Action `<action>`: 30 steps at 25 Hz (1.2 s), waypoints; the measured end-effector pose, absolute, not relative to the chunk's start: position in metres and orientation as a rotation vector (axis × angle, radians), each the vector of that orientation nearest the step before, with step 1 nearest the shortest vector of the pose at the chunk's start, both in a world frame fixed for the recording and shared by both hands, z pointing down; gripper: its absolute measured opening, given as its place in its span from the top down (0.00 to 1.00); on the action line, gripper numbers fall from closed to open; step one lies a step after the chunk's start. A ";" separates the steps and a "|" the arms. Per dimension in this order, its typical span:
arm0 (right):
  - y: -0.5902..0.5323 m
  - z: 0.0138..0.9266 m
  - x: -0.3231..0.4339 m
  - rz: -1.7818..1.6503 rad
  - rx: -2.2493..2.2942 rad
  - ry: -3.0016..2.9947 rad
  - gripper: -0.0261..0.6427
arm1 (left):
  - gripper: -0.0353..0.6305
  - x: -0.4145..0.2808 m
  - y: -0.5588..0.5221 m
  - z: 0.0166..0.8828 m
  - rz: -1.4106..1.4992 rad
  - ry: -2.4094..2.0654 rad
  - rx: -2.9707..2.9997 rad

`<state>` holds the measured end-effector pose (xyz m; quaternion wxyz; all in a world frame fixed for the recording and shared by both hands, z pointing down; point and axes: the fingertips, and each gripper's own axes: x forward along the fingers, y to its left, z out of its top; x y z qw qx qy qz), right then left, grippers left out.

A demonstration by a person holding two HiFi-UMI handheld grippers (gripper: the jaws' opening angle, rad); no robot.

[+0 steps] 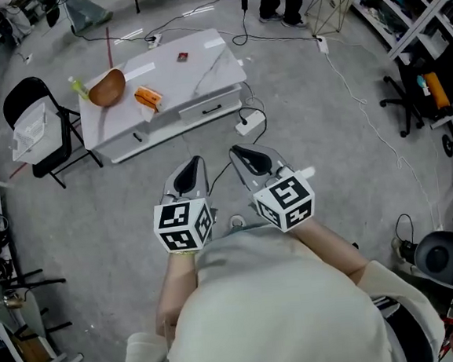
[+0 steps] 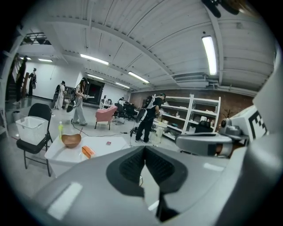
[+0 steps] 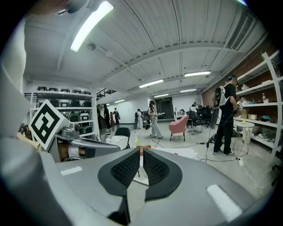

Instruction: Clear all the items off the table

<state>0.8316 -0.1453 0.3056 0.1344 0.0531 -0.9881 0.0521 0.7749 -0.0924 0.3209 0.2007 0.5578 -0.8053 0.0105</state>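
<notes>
Looking down past my arms, I saw the white table standing well apart from both grippers, across the grey floor ahead and a little to my left. A black folding chair with a clear bin on its seat stood at the table's left end. My left gripper pointed toward the table with its jaws together and nothing in them. My right gripper, just beside it, had its jaws a thin slit apart, also empty. On the tabletop's left part lay a wooden bowl, with an orange packet just right of it and a yellow-green bottle at its left. A small red item sat alone farther right.
</notes>
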 end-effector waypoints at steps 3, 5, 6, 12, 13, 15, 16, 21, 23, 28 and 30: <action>-0.164 0.306 0.828 0.163 0.145 -2.876 0.94 | 0.93 0.768 -0.105 0.323 0.009 -2.260 1.527; -0.174 0.304 0.826 0.179 0.147 -2.886 0.95 | 0.93 0.763 -0.111 0.320 0.016 -2.276 1.515; -0.178 0.303 0.825 0.182 0.148 -2.890 0.96 | 0.93 0.761 -0.114 0.319 0.019 -2.282 1.512; -0.186 0.304 0.824 0.191 0.131 -2.885 0.96 | 0.93 0.753 -0.122 0.320 0.011 -2.299 1.478; -0.187 0.306 0.824 0.188 0.129 -2.880 0.96 | 0.93 0.751 -0.122 0.320 0.008 -2.302 1.472; -0.189 0.309 0.821 0.190 0.124 -2.867 0.96 | 0.93 0.747 -0.123 0.321 0.014 -2.306 1.461; -0.189 0.311 0.820 0.195 0.121 -2.861 0.96 | 0.93 0.746 -0.123 0.322 0.022 -2.305 1.457; -0.189 0.321 0.805 0.212 0.091 -2.832 0.96 | 0.93 0.731 -0.124 0.329 0.021 -2.302 1.432; -0.189 0.326 0.797 0.231 0.080 -2.821 0.96 | 0.93 0.722 -0.125 0.331 0.024 -2.308 1.427; -0.197 0.333 0.766 0.242 0.071 -2.811 0.96 | 0.93 0.693 -0.134 0.328 0.001 -2.328 1.466; -0.203 0.332 0.751 0.244 0.075 -2.808 0.96 | 0.93 0.679 -0.140 0.327 0.018 -2.329 1.476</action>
